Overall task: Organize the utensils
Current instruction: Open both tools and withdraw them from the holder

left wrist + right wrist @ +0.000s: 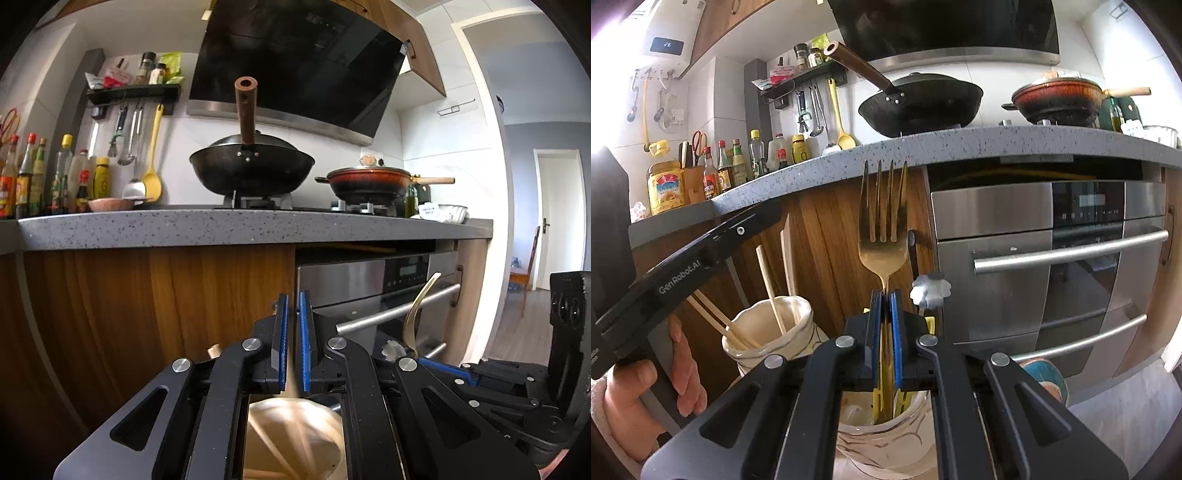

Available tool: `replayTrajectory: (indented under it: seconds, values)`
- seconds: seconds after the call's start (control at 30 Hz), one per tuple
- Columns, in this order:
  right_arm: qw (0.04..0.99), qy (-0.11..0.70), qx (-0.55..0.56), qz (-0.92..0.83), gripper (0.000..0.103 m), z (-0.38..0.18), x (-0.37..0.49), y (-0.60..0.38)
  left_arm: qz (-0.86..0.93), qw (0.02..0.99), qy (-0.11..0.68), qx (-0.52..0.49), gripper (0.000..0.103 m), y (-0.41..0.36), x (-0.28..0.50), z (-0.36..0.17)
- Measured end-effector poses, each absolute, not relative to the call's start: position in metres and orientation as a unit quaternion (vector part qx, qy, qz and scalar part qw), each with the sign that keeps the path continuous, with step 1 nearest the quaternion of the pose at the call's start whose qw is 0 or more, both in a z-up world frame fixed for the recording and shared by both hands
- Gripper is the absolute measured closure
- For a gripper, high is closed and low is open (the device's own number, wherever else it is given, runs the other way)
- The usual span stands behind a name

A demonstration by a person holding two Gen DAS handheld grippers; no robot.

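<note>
Below the counter, left wrist view: left gripper (294, 339) pinches a blurred pale stick over the cream ceramic cup (295, 435).
Right wrist view: right gripper (885, 317) clamps the gold fork (884, 225), tines up, long axis vertical, directly above the second cream holder (886, 443).

Left hand-held gripper over a cream holder
The left hand-held gripper (294, 339) pinched a blurred chopstick (293, 380); a gold fork (415, 317) rose at right.
</note>
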State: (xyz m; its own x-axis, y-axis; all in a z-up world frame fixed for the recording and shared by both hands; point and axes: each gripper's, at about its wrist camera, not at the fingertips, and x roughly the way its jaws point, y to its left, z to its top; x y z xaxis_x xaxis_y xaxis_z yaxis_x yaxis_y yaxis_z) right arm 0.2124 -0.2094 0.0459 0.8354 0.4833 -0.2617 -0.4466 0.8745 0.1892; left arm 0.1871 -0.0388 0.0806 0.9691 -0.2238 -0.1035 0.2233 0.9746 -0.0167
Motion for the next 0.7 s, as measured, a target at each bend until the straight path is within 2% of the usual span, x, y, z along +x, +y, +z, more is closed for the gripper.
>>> replayTrajectory:
  seconds: [0.1,0.17,0.33,0.37,0.4,0.47,0.57,0.7]
  values:
    - [0.956,0.155,0.059,0.243,0.098,0.045,0.213,-0.210,-0.115,0.992,0.056,-0.002,0.094,-0.039,0.187,0.081]
    - [0.955,0.160,0.061,0.244,0.098,0.043,0.214,-0.210,-0.111,0.992,0.054,0.001,0.079,-0.038,0.187,0.081]
    - [0.952,0.167,0.067,0.248,0.094,0.042,0.217,-0.211,-0.109,0.993,0.053,0.005,0.074,-0.038,0.184,0.081]
    - [0.953,0.163,0.068,0.248,0.086,0.042,0.216,-0.212,-0.109,0.993,0.053,0.005,0.070,-0.038,0.183,0.082]
    - [0.954,0.159,0.069,0.246,0.071,0.043,0.214,-0.213,-0.109,0.993,0.052,0.004,0.068,-0.037,0.181,0.083]
    - [0.954,0.150,0.074,0.247,0.053,0.045,0.209,-0.216,-0.109,0.993,0.050,-0.001,0.056,-0.035,0.176,0.086]
    - [0.955,0.148,0.081,0.242,0.051,0.043,0.199,-0.223,-0.100,0.994,0.040,0.003,0.045,-0.033,0.164,0.090]
    - [0.954,0.157,0.096,0.237,0.034,0.041,0.187,-0.235,-0.094,0.995,0.035,0.006,0.031,-0.029,0.142,0.093]
